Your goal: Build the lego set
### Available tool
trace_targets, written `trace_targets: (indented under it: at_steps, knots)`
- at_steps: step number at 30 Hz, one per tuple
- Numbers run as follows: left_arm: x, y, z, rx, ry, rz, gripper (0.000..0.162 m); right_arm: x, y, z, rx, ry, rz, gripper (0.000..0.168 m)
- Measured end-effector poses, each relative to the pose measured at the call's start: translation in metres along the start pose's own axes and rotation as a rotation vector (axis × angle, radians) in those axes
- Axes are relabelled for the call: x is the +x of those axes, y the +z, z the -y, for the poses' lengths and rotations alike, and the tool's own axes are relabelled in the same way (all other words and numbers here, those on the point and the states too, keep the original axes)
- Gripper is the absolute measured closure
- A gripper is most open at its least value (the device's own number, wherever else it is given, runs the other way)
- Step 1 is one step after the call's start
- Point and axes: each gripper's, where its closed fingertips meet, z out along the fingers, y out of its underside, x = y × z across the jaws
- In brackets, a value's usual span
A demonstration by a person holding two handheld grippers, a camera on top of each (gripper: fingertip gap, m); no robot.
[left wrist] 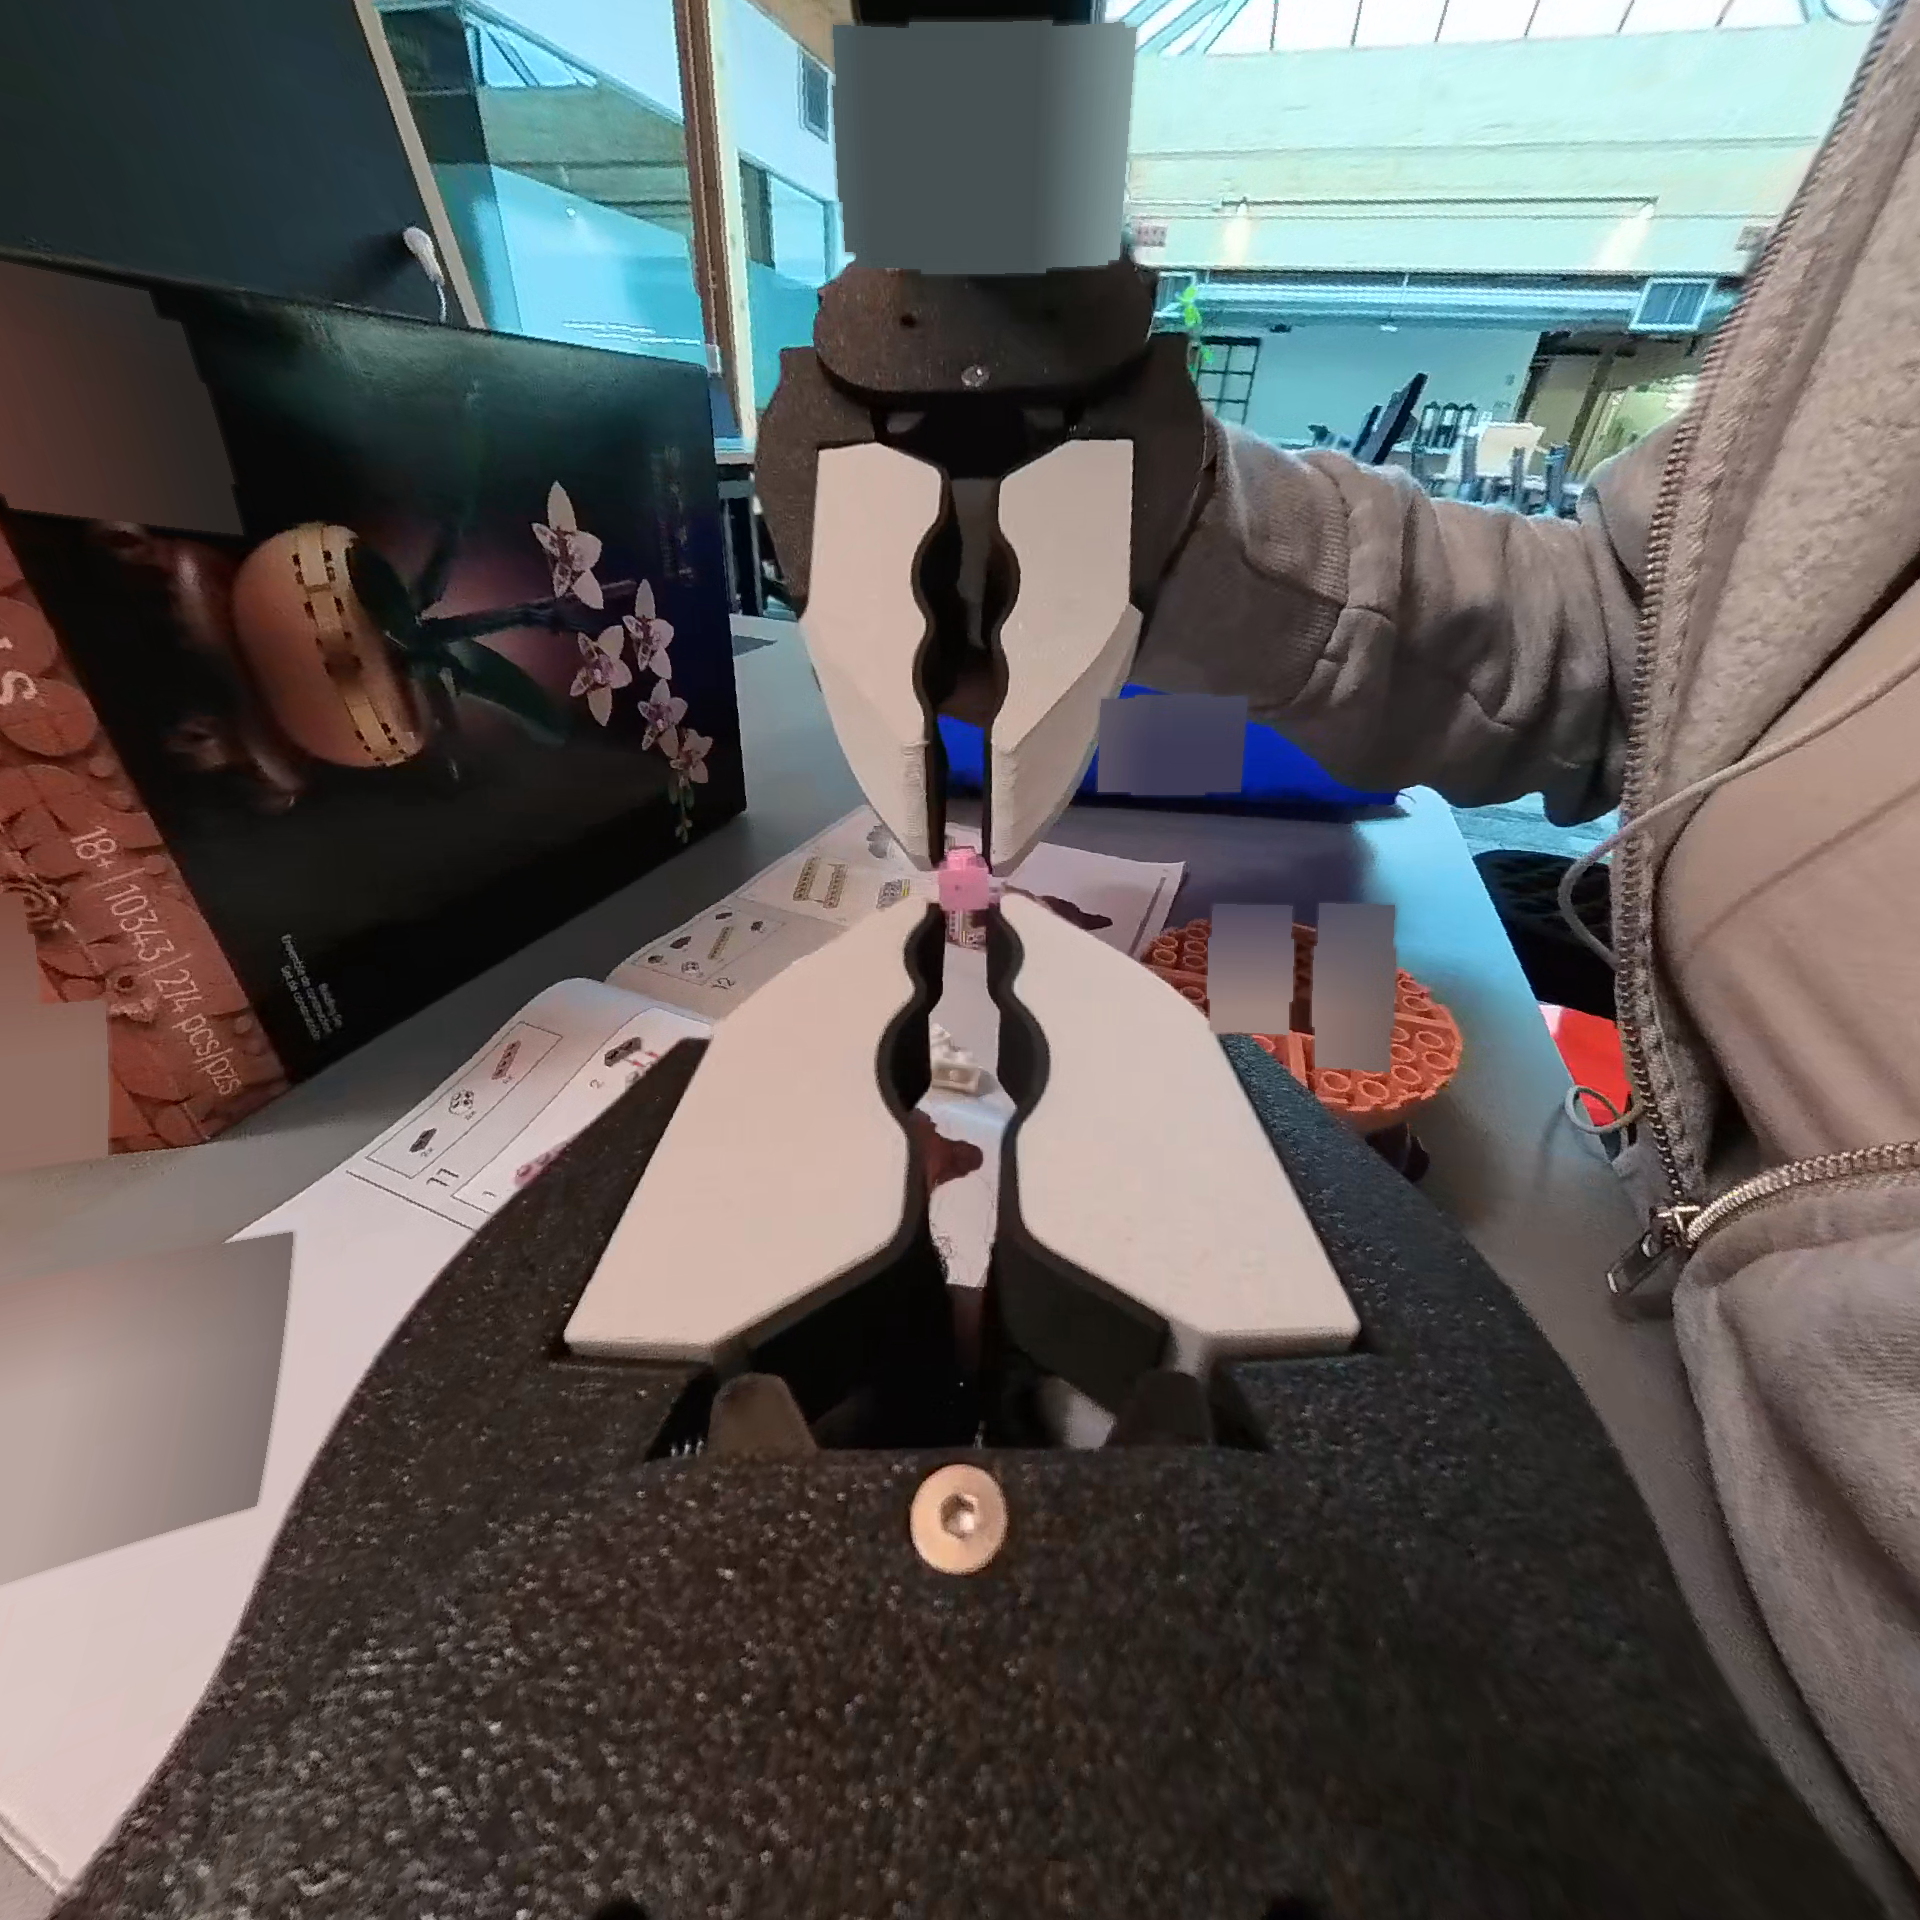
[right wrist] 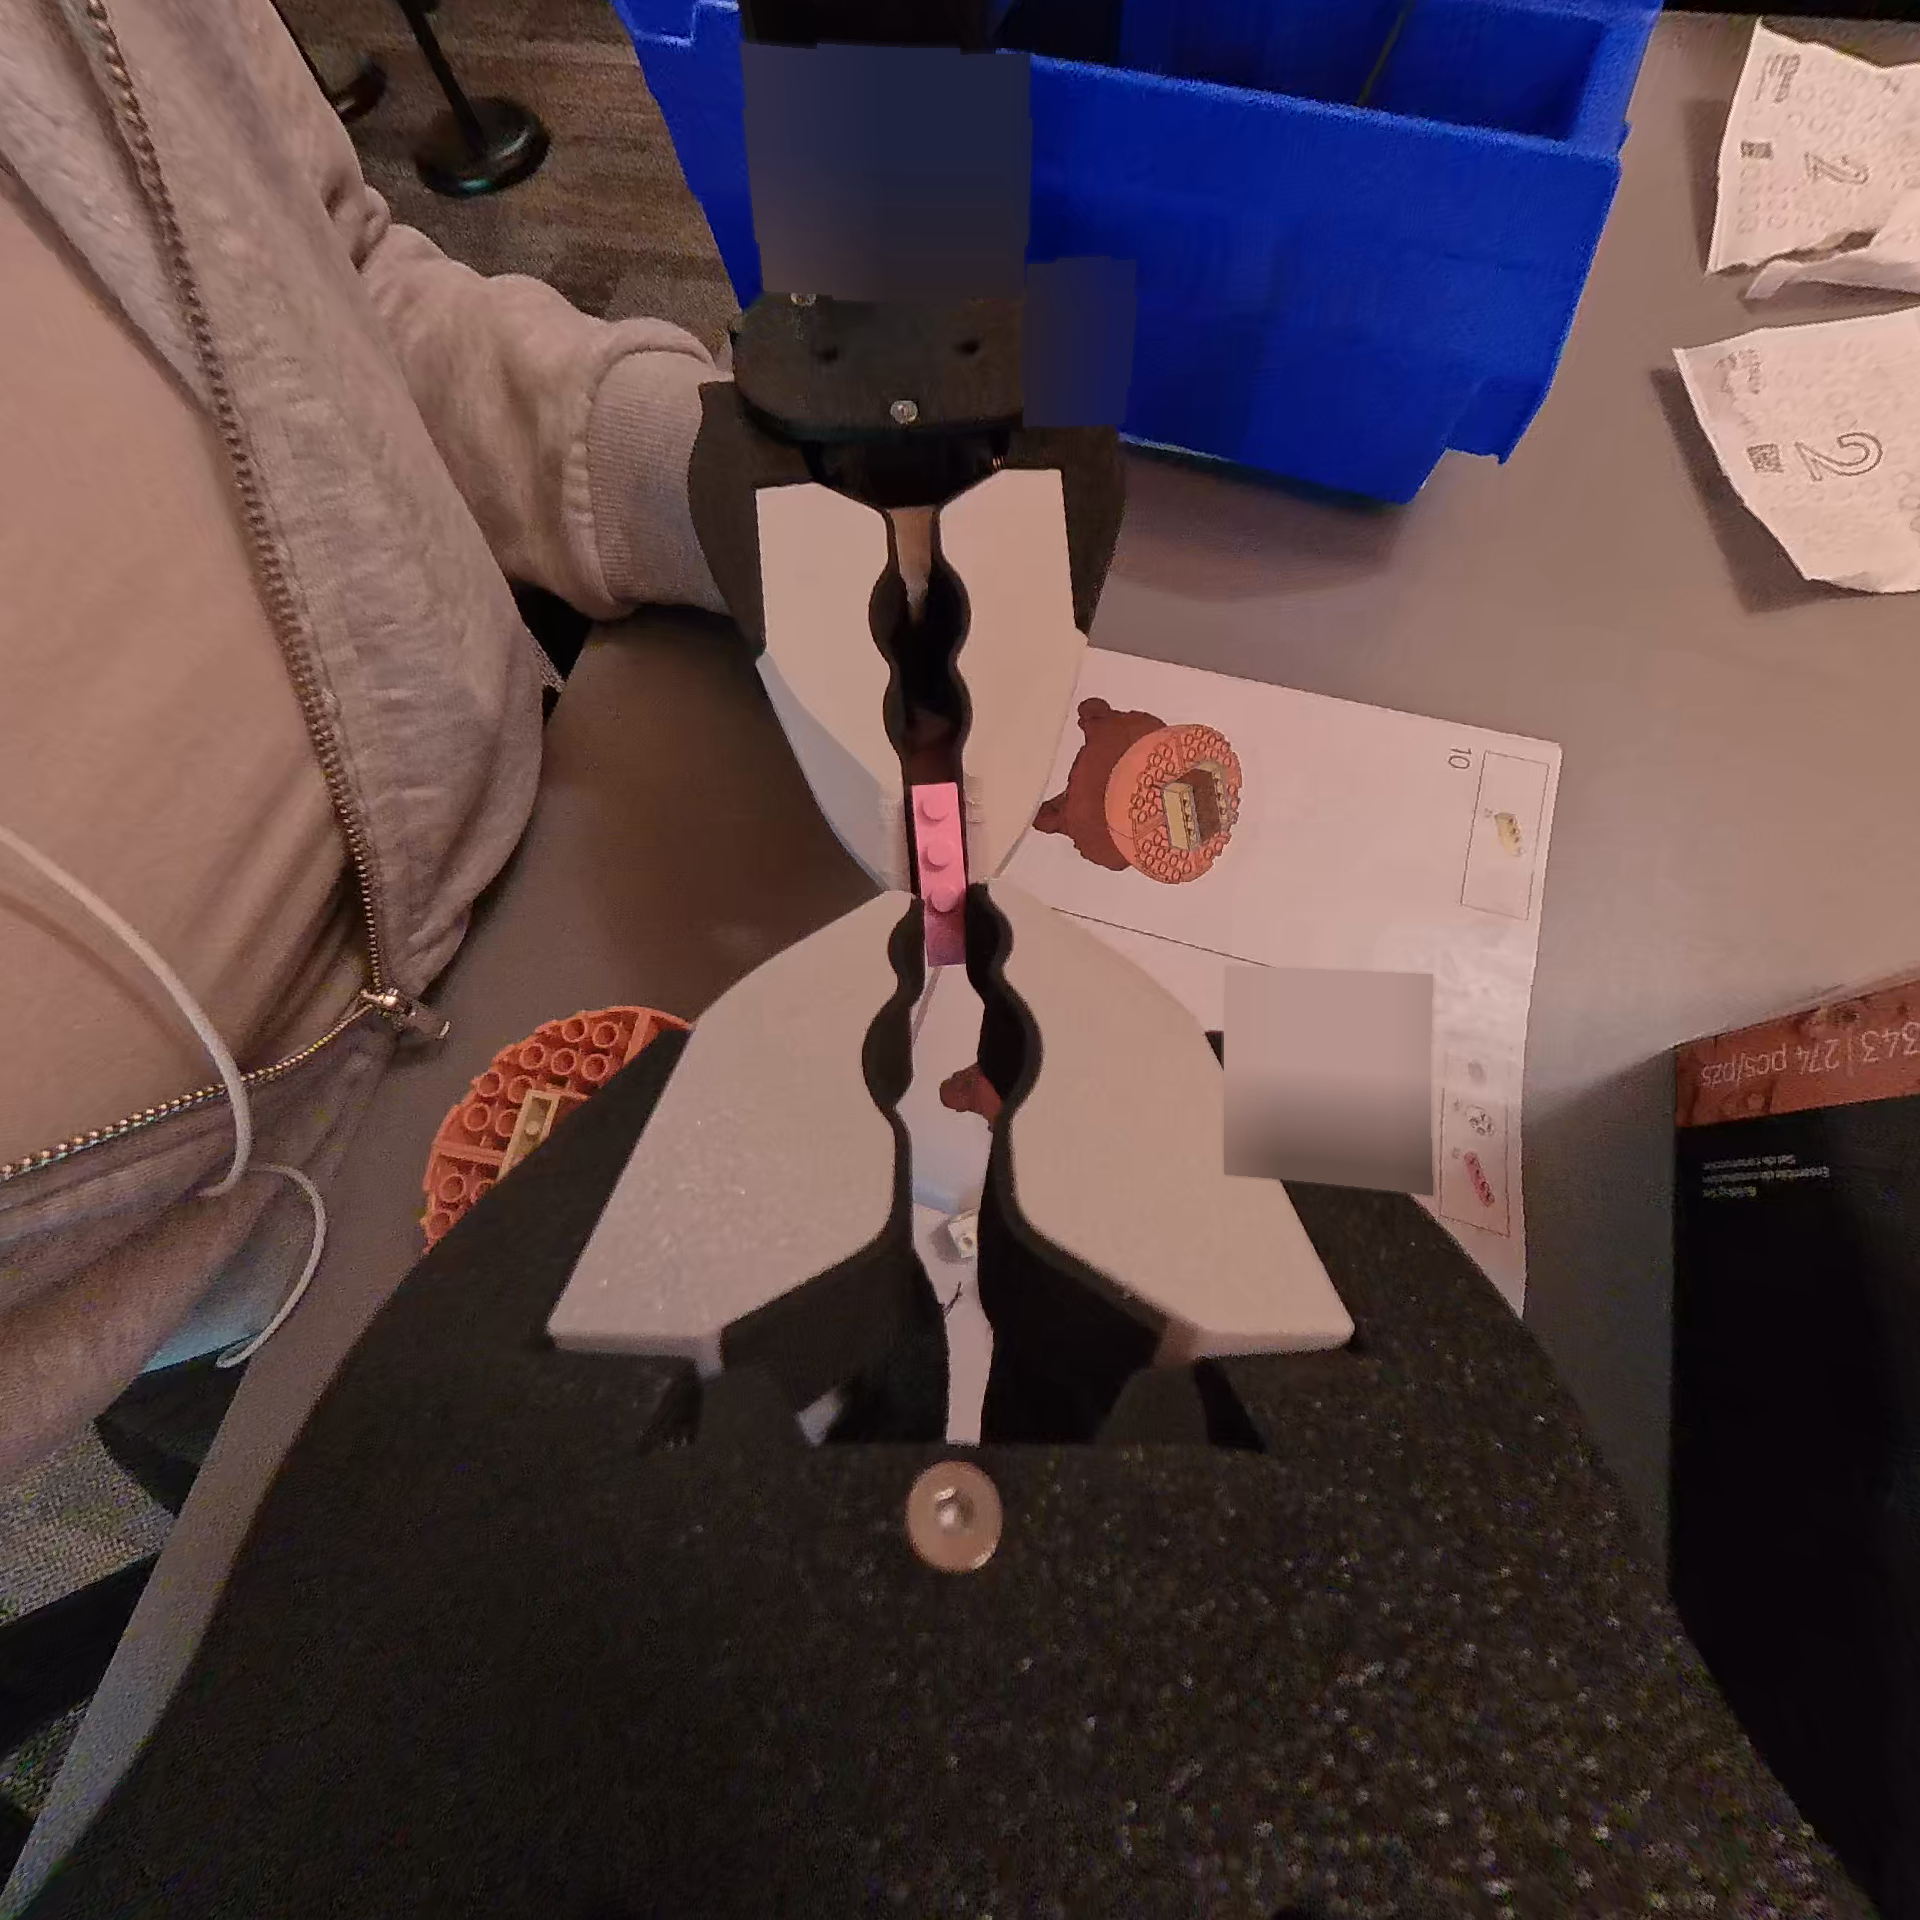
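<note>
Left tool (left wrist: pixel 961 920) and right tool (right wrist: pixel 940 914) tip to tip above the tabletop (right wrist: pixel 1455 603), both clamped on one pink brick (right wrist: pixel 938 868) (studs showing), over the instruction sheet (right wrist: pixel 1351 831), round orange plate (right wrist: pixel 530 1101) near the person-side edge.

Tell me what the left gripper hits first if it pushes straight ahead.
The right gripper: it faces the left gripper tip to tip, both closed on the pink brick between them.

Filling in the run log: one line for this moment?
left gripper: shut on pink brick | right gripper: shut on pink brick | tips meet above instruction booklet | orange round base: untouched
</note>
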Motion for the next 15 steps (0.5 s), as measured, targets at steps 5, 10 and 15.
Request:
trace_targets:
  at_steps: [5,10,15]
  knots:
    - [0.001,0.003,-0.004,-0.032,0.016,0.001,0.144,0.0,0.002,-0.003,-0.038,0.004,0.003,0.162]
    - [0.0,0.001,-0.002,-0.018,0.007,0.002,0.155,-0.001,0.002,0.0,-0.031,0.001,0.0,0.161]
    - [-0.004,-0.008,0.006,0.012,-0.024,0.014,0.155,0.008,-0.027,0.005,0.055,-0.037,-0.168,0.141]
